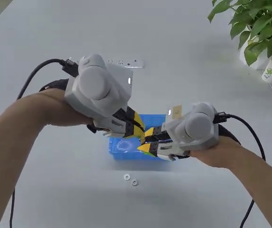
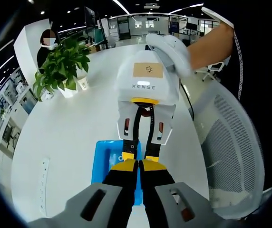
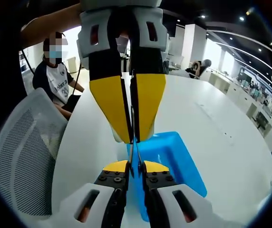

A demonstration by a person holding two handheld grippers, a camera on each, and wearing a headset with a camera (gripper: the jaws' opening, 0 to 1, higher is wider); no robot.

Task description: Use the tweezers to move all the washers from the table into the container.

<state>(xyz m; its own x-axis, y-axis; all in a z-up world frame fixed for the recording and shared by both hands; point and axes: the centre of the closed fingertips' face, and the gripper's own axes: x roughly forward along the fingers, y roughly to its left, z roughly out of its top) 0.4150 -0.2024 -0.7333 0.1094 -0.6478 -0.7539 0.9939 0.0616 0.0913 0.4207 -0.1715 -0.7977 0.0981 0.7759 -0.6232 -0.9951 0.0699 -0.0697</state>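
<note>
Two small metal washers point(image 1: 127, 177) point(image 1: 134, 182) lie on the grey table just in front of a blue container point(image 1: 126, 156). Above the container my two grippers meet tip to tip. The left gripper point(image 1: 140, 129) comes in from the left, the right gripper point(image 1: 146, 145) from the right. In the right gripper view a thin metal pair of tweezers point(image 3: 132, 145) runs between my right gripper's point(image 3: 135, 166) shut jaws and up into the left gripper's shut yellow jaws. The left gripper point(image 2: 139, 165) faces the right one over the container point(image 2: 102, 161) point(image 3: 174, 156).
A potted plant point(image 1: 257, 28) stands at the table's far right corner. A white power strip point(image 1: 124, 62) lies behind the grippers. Cables trail from both grippers. A mesh chair point(image 3: 26, 156) stands beside the table, and a person sits beyond it.
</note>
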